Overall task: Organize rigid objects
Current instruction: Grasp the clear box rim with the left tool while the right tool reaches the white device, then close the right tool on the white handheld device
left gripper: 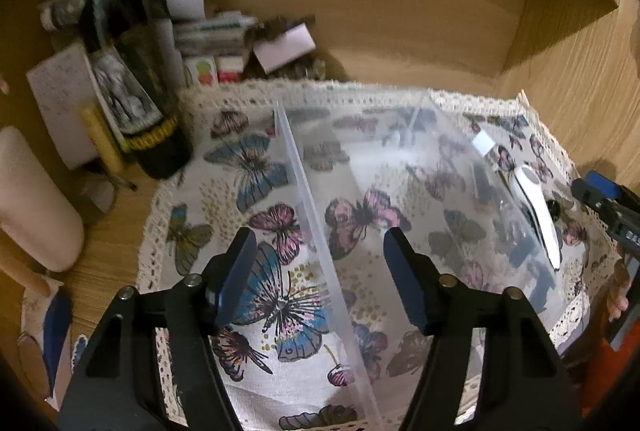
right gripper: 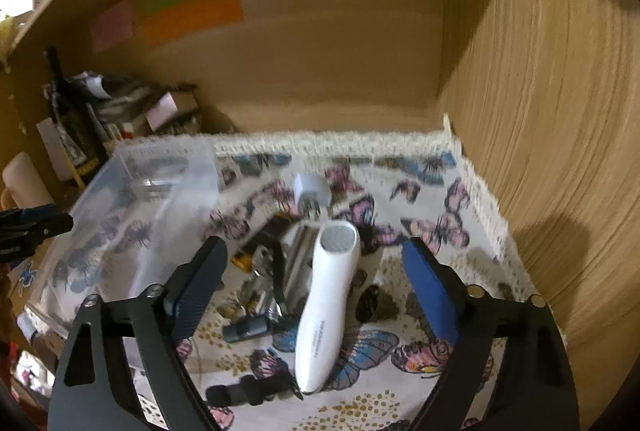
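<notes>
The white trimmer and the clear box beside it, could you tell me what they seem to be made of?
White trimmer: probably glossy moulded plastic, as highlights run along its smooth body. Clear box: likely thin transparent plastic, since the butterfly cloth shows through.

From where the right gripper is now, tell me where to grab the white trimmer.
Probably grip the white trimmer across its narrow waist, coming down from above. It lies flat on the butterfly cloth, lengthwise between the open right gripper fingers; black attachments crowd its left side.
</notes>
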{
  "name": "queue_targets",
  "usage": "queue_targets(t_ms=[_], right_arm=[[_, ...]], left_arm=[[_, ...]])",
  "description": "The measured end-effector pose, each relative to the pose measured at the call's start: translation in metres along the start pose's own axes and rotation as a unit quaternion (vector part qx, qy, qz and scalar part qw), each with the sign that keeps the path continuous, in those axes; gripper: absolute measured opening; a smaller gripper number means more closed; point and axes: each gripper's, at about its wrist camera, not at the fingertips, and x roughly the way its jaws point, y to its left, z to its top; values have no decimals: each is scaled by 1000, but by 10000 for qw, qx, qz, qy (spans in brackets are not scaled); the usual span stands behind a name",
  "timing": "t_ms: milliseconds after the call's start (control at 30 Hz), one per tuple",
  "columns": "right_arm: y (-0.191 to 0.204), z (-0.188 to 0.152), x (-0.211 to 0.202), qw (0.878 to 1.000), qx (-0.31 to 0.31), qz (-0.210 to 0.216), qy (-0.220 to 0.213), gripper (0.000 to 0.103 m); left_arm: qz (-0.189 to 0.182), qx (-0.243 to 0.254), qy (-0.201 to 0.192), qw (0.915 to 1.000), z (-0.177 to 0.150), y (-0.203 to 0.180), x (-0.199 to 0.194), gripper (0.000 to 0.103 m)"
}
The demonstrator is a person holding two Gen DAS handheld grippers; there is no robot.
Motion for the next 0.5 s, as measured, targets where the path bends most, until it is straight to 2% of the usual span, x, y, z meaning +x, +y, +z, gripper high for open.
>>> queue_targets(t_ms=[67, 100, 167, 233, 300, 500], right_arm=[[-5, -1, 11, 9997, 33, -8, 254, 79], [-6, -2, 17, 9993, 35, -34, 372, 75], [-10, -5, 29, 9979, 43, -106, 634, 69], [-13, -7, 42, 9958, 71, -125, 910, 59], [-17, -10, 54, 9932, 102, -125, 1153, 55], [-20, -9, 77, 9877, 100, -171, 1551, 46]], left_arm=[[-5, 68, 158, 9999, 0, 1, 6, 51], [-10, 102, 231, 9997, 0, 1, 9, 48], [-47, 129, 348, 9993, 1, 2, 14, 37], [-143, 95, 478, 9987, 1, 5, 19, 33], [-229, 50, 533, 9983, 3, 7, 22, 32], [-316, 216, 634, 9973, 5, 1, 28, 20]])
